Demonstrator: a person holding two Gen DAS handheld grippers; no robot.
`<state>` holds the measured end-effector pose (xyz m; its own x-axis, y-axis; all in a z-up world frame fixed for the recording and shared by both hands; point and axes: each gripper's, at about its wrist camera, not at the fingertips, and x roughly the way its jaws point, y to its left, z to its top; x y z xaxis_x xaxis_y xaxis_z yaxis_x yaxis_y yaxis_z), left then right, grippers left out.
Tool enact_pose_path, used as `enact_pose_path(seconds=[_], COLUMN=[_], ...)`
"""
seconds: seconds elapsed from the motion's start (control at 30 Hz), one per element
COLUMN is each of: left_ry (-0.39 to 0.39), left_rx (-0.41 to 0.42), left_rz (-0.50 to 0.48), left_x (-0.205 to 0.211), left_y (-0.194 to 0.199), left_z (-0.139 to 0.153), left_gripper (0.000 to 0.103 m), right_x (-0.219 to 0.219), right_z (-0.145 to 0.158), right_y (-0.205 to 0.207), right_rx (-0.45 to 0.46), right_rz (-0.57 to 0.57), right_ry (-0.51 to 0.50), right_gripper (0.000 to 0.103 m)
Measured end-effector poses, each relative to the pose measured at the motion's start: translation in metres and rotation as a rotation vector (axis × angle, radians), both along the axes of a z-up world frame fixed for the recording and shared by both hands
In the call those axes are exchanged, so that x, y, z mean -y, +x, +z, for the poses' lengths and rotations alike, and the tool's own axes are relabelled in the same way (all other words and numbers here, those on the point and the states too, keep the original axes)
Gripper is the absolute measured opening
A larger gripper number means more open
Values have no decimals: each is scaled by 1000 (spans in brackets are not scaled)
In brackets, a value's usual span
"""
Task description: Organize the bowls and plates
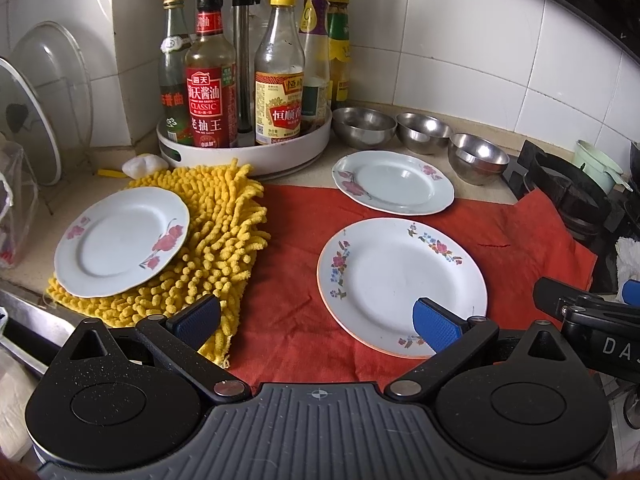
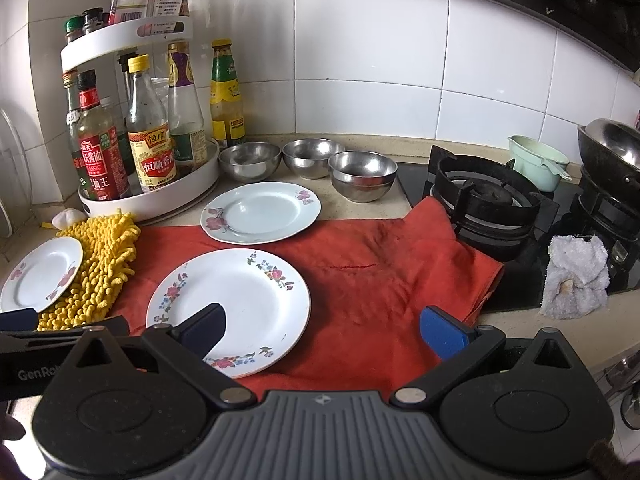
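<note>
Three white flowered plates lie on the counter. The largest plate (image 1: 400, 284) (image 2: 236, 304) sits on the red cloth (image 1: 304, 264) (image 2: 380, 276). A smaller plate (image 1: 394, 182) (image 2: 260, 212) lies behind it, half on the cloth. The third plate (image 1: 120, 240) (image 2: 38, 276) rests on a yellow chenille mitt (image 1: 224, 240) (image 2: 106, 264) at the left. Three steel bowls (image 1: 364, 126) (image 2: 250, 160) line the wall; the right one (image 1: 478, 158) (image 2: 362, 176) looks stacked on another. My left gripper (image 1: 316, 320) is open above the cloth's near edge. My right gripper (image 2: 324, 330) is open, its left finger over the large plate.
A white rotating rack of sauce bottles (image 1: 244, 80) (image 2: 148, 136) stands at the back left. A gas hob (image 2: 484, 200) (image 1: 572, 196) with a wok (image 2: 612, 152), a green cup (image 2: 538, 162) and a white rag (image 2: 576, 280) is at the right. Pot lids (image 1: 28, 120) lean at the far left.
</note>
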<state>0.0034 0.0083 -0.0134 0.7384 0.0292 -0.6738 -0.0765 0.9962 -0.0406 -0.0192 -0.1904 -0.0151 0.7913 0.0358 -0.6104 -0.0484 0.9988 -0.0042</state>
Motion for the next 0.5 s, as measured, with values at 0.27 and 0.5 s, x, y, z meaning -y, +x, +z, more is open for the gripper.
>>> enact_pose_path(seconds=[0.27,0.5], left_ry=[-4,-35], left_rx=[-7,-30], left_rz=[0,-13], left_x=[-1,-1], left_y=[1,7], left_z=[-1,-9], left_gripper=[103,103], right_x=[-2,0], right_z=[-1,-6], right_y=[1,6], right_rx=[-2,-29], right_rz=[1,-4], right_ry=[-3,-10], right_gripper=[101,101])
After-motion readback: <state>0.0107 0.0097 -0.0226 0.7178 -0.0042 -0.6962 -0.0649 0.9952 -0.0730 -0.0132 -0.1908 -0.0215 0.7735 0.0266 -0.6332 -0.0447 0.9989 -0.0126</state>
